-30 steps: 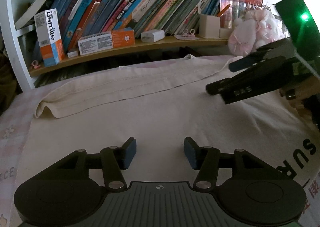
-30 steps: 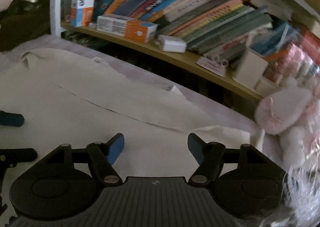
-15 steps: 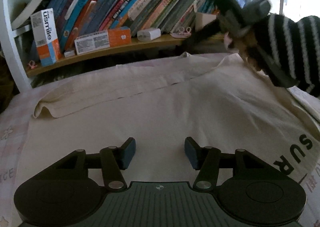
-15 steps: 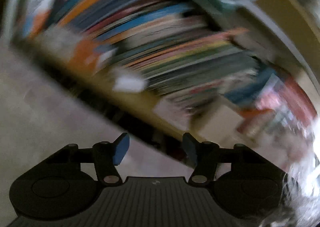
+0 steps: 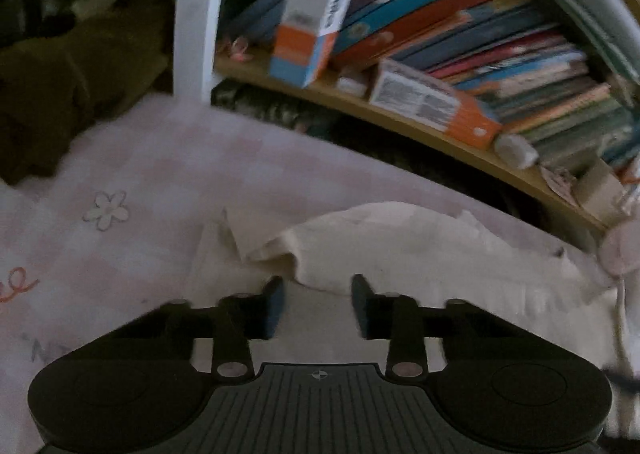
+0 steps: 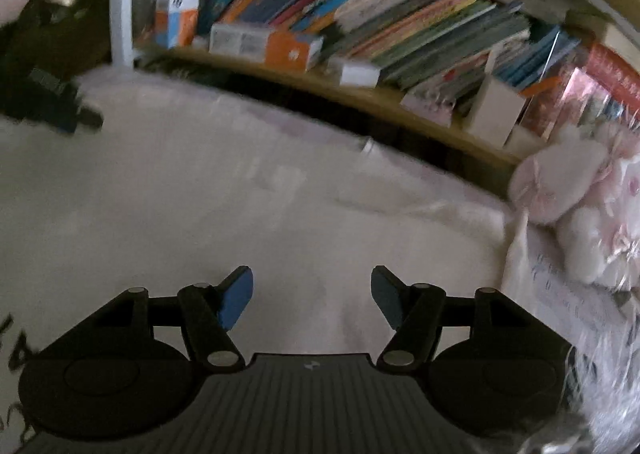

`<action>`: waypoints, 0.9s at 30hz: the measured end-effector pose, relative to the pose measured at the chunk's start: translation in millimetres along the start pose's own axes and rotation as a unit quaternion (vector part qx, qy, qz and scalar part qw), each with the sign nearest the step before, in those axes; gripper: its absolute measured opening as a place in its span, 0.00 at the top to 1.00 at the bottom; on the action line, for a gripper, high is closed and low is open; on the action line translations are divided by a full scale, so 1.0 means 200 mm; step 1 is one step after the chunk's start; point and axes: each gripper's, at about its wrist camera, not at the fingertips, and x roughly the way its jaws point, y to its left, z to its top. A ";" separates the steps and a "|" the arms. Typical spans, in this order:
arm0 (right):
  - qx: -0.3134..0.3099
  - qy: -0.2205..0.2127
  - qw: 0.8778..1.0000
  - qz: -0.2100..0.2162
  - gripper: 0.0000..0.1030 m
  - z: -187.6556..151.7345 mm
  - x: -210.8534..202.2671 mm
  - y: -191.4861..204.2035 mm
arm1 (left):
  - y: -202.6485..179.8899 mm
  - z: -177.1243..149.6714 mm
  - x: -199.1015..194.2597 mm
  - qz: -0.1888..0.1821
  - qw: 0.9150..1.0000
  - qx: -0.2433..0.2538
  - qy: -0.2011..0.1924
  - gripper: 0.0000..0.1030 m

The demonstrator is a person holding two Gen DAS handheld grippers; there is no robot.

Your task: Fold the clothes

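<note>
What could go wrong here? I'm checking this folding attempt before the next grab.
The left gripper is open at the bunched corner of the cream shirt. Its jaws could pinch only the top layer, or catch the pink sheet underneath too.

The right gripper is open over flat cloth with no edge between its jaws, so a grab there may slip.

The plush toy lies against the shirt's right side and could get dragged.

shelf [image 6: 360,94] packed with leaning books [image 6: 400,14] | orange-white box [image 5: 436,106] lying flat on it, taller box [image 5: 316,14] standing tilted | white charger [image 6: 358,72] next to the books | pink plushie [image 6: 580,206] far right | pink flowery sheet [image 5: 120,214] underneath everything
</note>
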 end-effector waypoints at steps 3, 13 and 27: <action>0.018 0.006 1.000 0.013 0.41 -0.02 -0.01 0.00 | 0.02 0.07 0.07 -0.010 1.000 -0.023 0.012 1.00; 0.024 0.009 0.999 0.031 0.40 -0.04 -0.01 -0.04 | 0.24 0.39 0.05 -0.081 0.974 -0.197 -0.073 0.99; 0.047 0.009 0.998 0.039 0.37 -0.05 0.01 -0.06 | -0.52 0.18 0.11 -0.020 0.964 0.267 0.002 0.92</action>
